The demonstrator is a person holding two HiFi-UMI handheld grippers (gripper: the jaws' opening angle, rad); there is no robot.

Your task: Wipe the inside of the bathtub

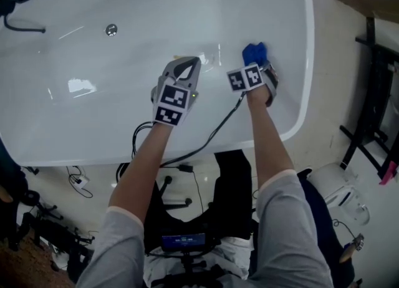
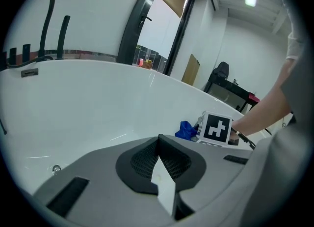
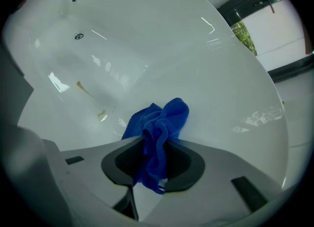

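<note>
Bathtub (image 1: 56, 124) is white and shiny, with the drain (image 1: 111, 29) at the far left. The left hand-held gripper (image 1: 189, 63) is pinched shut and holds nothing. The right hand-held gripper (image 1: 265, 68) squeezes a blue cloth (image 1: 254, 52) inside the tub, near its right side. Brown marks (image 3: 82, 88) sit on the bottom, so I think most of the wiping is left.

The bathtub (image 1: 93, 93) floor ahead lies wide and bare, broken only by the drain (image 1: 111, 29) far up the basin. A black hose (image 1: 19, 6) hangs over the far left corner. My right hand-held gripper (image 1: 263, 62) is near the curved wall (image 1: 298, 81) on its right. My left hand-held gripper (image 1: 190, 62) is just beside it, with a narrow gap between them.
</note>
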